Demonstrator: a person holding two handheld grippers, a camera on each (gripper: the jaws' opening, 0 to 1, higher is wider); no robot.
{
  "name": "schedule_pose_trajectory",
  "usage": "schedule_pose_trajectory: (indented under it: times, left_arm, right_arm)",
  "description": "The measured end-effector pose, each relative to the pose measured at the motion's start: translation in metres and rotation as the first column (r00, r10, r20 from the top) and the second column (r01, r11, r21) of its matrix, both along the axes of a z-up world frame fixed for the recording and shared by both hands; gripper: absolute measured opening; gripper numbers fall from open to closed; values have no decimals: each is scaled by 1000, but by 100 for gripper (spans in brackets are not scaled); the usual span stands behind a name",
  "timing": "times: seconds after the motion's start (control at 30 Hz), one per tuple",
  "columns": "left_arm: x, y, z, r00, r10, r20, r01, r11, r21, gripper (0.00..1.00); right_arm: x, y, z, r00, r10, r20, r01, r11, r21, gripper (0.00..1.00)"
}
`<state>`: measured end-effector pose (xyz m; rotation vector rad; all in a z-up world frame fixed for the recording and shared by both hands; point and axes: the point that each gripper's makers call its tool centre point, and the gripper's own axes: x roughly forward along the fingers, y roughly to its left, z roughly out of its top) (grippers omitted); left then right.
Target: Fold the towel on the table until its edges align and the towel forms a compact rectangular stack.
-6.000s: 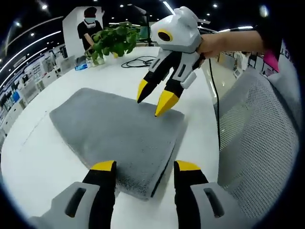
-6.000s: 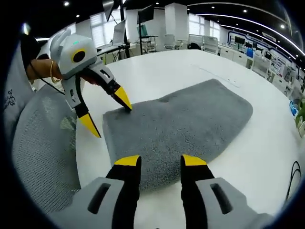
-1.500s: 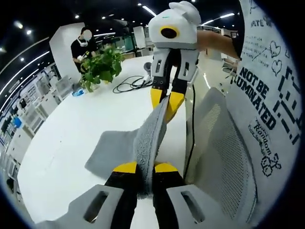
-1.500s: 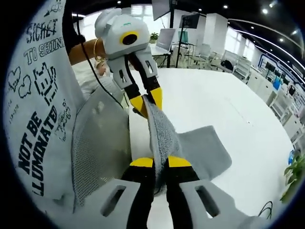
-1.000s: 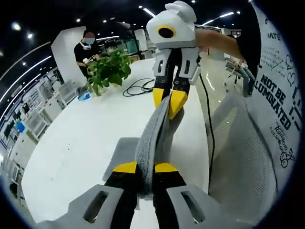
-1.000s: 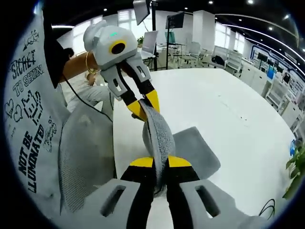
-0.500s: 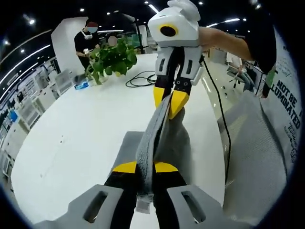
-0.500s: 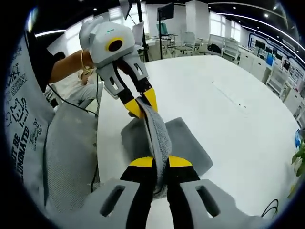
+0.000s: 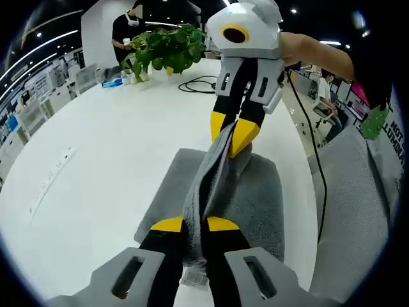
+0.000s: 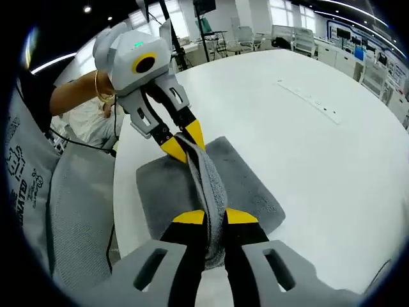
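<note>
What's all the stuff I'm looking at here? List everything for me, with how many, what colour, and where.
towel: one, grey, on the table, one edge lifted between both grippers
table: one, white, under the towel
potted plant: one, green, far end of table
cable: one, black, near the plant
mesh chair: one, grey, beside the table
standing person: one, dark top, behind the plant
left gripper: one, yellow-tipped, shut on towel
right gripper: one, yellow-tipped, shut on towel
</note>
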<state>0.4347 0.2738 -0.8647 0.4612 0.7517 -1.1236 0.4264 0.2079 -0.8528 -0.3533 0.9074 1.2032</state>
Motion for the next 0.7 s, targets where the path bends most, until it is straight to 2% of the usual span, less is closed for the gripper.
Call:
schedule_pose_trajectory:
  times: [0.07,0.13,0.2,0.27,0.37,0.43,0.53,0.63,0.67,0.7]
  left_arm:
    - [5,-1,-9,1000,14,-1,-14,1000,14,11]
    - [7,-2,-17,1000,-2,23,1,998,55,12]
    - [9,-5,-21,1000,3,27,-5,998,61,12]
    - [11,-5,-21,999,25,24,-26,998,58,13]
    - [12,-3,-20,999,43,15,-44,998,55,15]
    - [15,-1,-18,998,54,31,-56,997,62,20]
    - [21,3,-15,995,76,65,-80,995,66,26]
    - [33,9,-6,981,149,127,-156,987,41,31]
    - [41,14,-1,964,201,173,-209,978,26,30]
    - [44,17,1,955,228,189,-235,972,13,29]
  right_arm:
    - [4,-1,-4,999,-36,-9,36,999,10,8]
    - [9,-2,-8,997,-73,-22,74,997,31,9]
    - [14,-4,-11,993,-114,-29,115,992,51,11]
    - [19,-6,-12,987,-159,-24,161,984,73,13]
    - [21,-10,-12,977,-205,-65,211,971,115,16]
    - [22,-14,-8,971,-229,-64,236,962,141,18]
    - [23,-21,-7,969,-244,-48,249,959,137,23]
    - [23,-28,-4,965,-263,-24,263,954,143,25]
    - [23,-30,-3,961,-276,-21,276,950,147,25]
    - [24,-33,-2,957,-289,-20,288,946,149,25]
